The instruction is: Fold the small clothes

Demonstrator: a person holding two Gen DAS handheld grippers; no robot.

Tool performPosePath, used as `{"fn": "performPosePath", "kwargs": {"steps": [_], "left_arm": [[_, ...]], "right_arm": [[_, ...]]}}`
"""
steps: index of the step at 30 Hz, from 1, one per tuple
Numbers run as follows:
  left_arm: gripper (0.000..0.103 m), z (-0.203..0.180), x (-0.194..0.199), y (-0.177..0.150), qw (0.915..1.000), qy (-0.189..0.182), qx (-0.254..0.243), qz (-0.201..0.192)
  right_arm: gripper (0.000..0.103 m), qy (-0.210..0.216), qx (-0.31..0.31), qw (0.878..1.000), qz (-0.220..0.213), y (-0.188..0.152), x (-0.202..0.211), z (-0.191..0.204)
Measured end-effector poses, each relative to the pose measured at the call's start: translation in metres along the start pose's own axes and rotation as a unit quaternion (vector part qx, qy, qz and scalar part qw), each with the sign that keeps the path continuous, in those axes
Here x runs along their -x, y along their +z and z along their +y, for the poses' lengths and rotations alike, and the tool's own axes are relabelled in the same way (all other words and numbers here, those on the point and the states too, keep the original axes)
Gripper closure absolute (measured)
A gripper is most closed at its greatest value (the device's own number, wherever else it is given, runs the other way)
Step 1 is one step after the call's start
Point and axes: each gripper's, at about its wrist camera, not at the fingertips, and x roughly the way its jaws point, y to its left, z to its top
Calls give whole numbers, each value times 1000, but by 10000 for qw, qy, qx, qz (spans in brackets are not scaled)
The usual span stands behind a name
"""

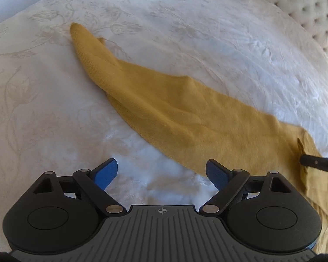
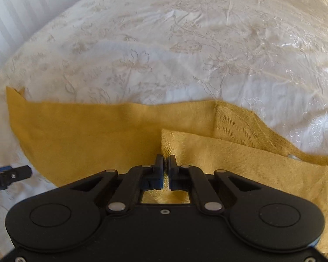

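A mustard-yellow knitted garment (image 1: 175, 113) lies stretched in a long band across the white bedspread, its far end tapering to a point. In the right wrist view the garment (image 2: 87, 135) has a folded layer with a lacy knit part at the right. My right gripper (image 2: 166, 160) is shut on that folded edge, cloth showing between its pads. From the left wrist view one black finger of the right gripper (image 1: 317, 163) pinches a pucker of cloth. My left gripper (image 1: 161, 162) stands open over bare bedspread, just left of the garment's near edge, holding nothing.
The white bedspread (image 1: 185, 32) with a pale floral pattern covers the whole bed. A tufted cream headboard (image 1: 306, 11) rises at the upper right. A white striped surface (image 2: 21, 11) lies beyond the bed's left edge. The left gripper's finger (image 2: 11, 174) shows beside the garment.
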Motion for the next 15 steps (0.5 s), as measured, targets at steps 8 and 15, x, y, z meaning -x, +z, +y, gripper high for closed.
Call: {"fn": "performPosePath", "kwargs": {"steps": [8,15], "left_arm": [[15,30,-11,41,9968,305,640,-369],[15,66,-35,77,9909,783,999,-446]], "right_arm": [[54,248,-328,9991,-124,-2,17,-6],[54,391,-188,9990,-114,-19,46,-8]]}}
